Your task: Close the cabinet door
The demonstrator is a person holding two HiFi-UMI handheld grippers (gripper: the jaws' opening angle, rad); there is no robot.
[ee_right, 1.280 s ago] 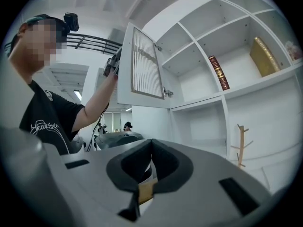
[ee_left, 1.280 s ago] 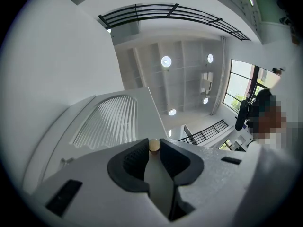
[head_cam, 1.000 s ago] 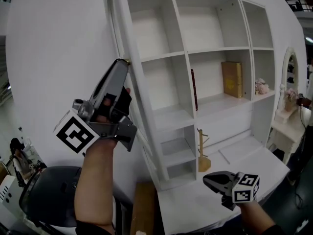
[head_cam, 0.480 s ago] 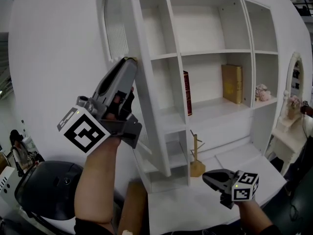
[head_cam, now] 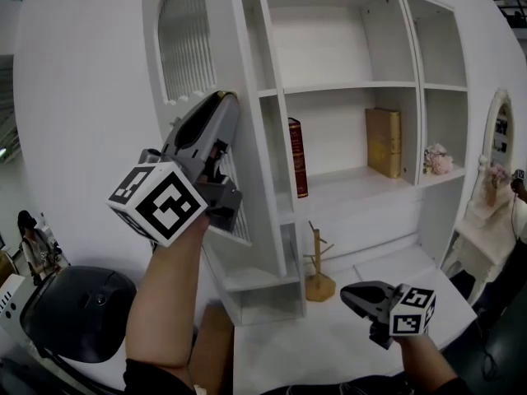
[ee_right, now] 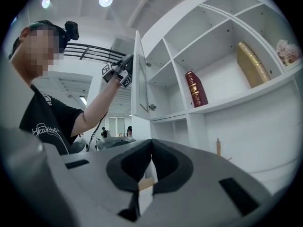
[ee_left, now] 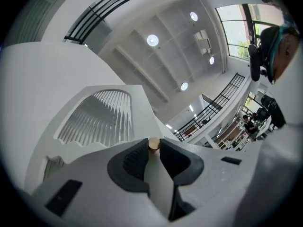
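Note:
The white cabinet door [head_cam: 191, 56], with an arched slatted panel, stands open at the left side of the white shelf cabinet [head_cam: 346, 89]. My left gripper [head_cam: 224, 97] is raised against the door and shut on its small brass knob [ee_left: 154, 144], which sits between the dark pads [ee_left: 131, 161]. In the right gripper view the door [ee_right: 140, 74] shows nearly edge-on, with my left gripper [ee_right: 127, 65] at its outer side. My right gripper [head_cam: 352, 295] hangs low over the white desk top [head_cam: 329, 344], its jaws touching at the tips [ee_right: 151, 142] with nothing in them.
On the shelves stand a red book [head_cam: 296, 156], a tan book [head_cam: 383, 142] and pink flowers [head_cam: 438, 160]. A wooden stand [head_cam: 317, 271] sits on the desk below. A black chair [head_cam: 78, 311] is at lower left, and a white mirror stand [head_cam: 496, 146] at far right.
The door has swung with my left gripper on its knob: it was edge-on and now shows its slatted face. My left gripper moved right. My right gripper stayed low and shut.

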